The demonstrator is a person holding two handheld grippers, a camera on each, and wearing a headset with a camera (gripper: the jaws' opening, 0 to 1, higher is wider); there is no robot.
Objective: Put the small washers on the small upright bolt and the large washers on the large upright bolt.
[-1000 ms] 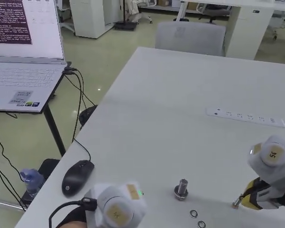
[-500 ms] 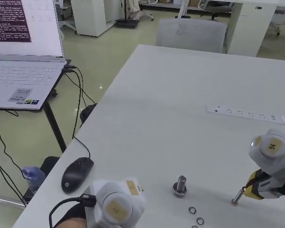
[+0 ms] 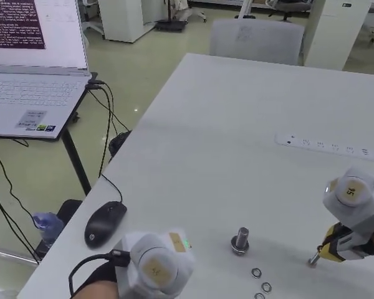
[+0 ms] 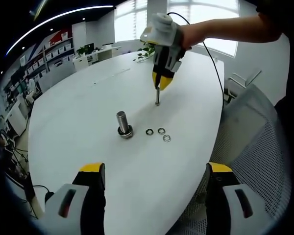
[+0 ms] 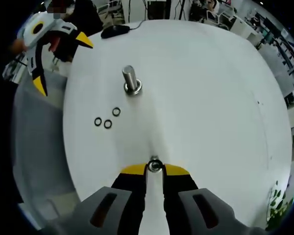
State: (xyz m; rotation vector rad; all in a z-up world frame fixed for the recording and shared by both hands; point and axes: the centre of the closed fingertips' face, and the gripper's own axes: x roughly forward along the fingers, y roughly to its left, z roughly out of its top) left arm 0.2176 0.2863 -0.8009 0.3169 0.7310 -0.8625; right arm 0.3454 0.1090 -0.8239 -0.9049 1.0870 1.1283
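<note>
Holding small bolt (image 3: 312, 261) upright in right gripper (image 3: 318, 256), jaws clamped on its top, lower end at the tabletop (image 3: 237, 137), lower right of head view. Left gripper (image 4: 155, 169) low in its own view, jaws spread wide, gripping nothing. Large bolt (image 3: 240, 240) standing lower centre. Three washers (image 3: 257, 272) flat just right of it, bottom edge, clear of both bolts.

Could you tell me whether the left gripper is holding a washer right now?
No, the left gripper has its jaws wide apart with nothing between them, and the three loose washers lie on the table ahead of it.
</note>
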